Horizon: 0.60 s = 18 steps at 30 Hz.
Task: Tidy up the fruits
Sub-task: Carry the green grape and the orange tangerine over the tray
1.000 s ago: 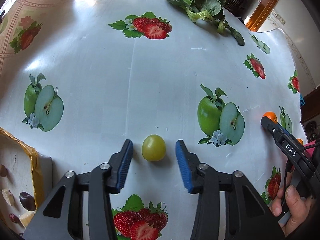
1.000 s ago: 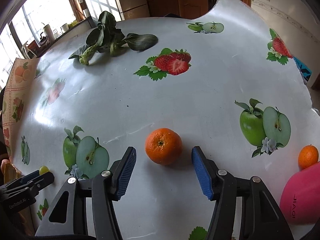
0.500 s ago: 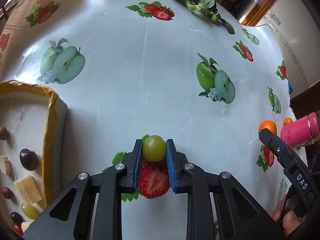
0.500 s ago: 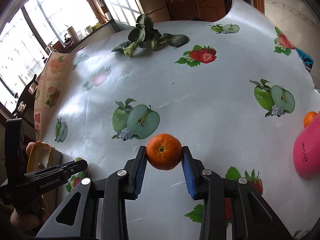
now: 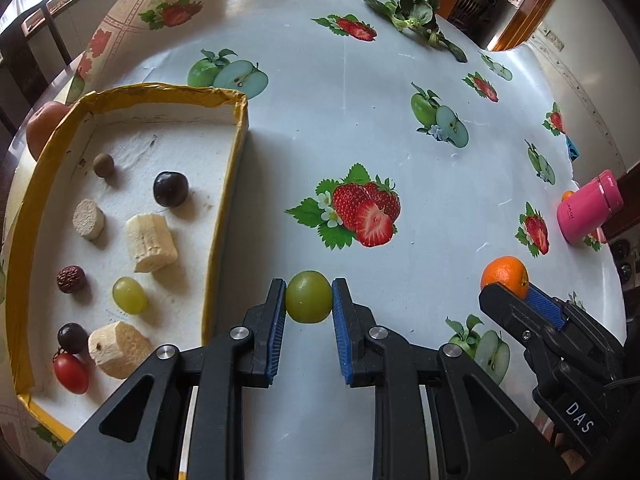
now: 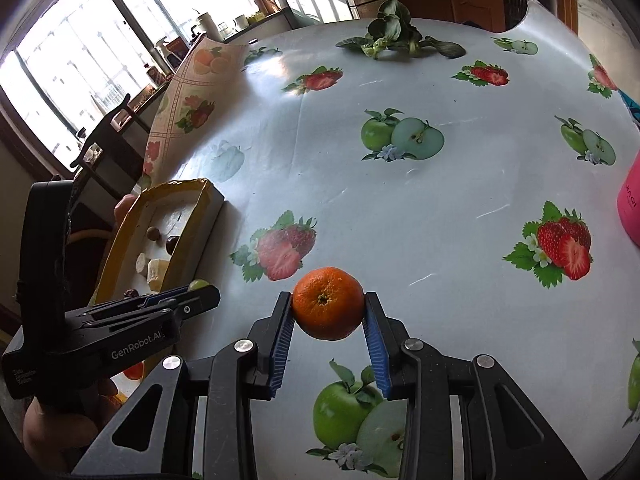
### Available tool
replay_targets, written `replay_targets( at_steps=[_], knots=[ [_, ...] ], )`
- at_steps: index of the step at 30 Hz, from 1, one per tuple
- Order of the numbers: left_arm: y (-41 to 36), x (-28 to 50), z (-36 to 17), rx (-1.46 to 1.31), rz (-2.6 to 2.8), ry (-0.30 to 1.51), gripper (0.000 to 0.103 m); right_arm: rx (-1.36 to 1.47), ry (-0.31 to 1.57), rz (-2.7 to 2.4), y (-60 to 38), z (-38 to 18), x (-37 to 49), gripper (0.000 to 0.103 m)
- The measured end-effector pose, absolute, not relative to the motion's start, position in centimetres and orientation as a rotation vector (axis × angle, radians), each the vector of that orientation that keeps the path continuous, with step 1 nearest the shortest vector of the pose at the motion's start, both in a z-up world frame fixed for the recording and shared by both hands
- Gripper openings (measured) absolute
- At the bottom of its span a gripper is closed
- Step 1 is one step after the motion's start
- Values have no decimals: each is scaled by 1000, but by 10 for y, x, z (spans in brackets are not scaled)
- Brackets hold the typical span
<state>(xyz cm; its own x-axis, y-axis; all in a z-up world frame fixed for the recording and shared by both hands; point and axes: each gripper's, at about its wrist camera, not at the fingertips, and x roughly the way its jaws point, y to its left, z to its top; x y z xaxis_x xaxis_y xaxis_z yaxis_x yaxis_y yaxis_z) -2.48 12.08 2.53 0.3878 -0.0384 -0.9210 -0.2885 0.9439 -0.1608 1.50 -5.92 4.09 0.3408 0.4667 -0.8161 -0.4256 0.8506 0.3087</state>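
Note:
My left gripper (image 5: 308,298) is shut on a green grape (image 5: 308,297), held above the tablecloth just right of a yellow-rimmed cardboard tray (image 5: 224,184). Inside the tray lie banana pieces (image 5: 150,242), dark grapes (image 5: 171,189), another green grape (image 5: 129,295), a cherry tomato (image 5: 71,372) and other small fruits. My right gripper (image 6: 327,306) is shut on an orange mandarin (image 6: 327,302), lifted off the table. In the left wrist view that mandarin (image 5: 505,276) shows at the right, in the right gripper (image 5: 520,300). In the right wrist view the left gripper (image 6: 196,294) hangs beside the tray (image 6: 188,216).
A pink flask (image 5: 588,208) lies at the table's right edge with a small orange fruit (image 5: 567,196) behind it. Leafy greens (image 5: 414,16) lie at the far side. A reddish round fruit (image 5: 44,128) sits behind the tray. The tablecloth (image 5: 360,120) bears printed apples and strawberries.
Both grippers closed on their fruits, the left on the grape and the right on the mandarin, lifted them and carried them left toward the tray.

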Motion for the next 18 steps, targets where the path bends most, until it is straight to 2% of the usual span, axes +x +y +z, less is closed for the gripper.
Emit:
replay_targets(
  at_steps=[18],
  knots=[
    [186, -91, 43, -339, 292, 1115, 20, -71, 1034, 754, 25, 66, -55, 35]
  ],
)
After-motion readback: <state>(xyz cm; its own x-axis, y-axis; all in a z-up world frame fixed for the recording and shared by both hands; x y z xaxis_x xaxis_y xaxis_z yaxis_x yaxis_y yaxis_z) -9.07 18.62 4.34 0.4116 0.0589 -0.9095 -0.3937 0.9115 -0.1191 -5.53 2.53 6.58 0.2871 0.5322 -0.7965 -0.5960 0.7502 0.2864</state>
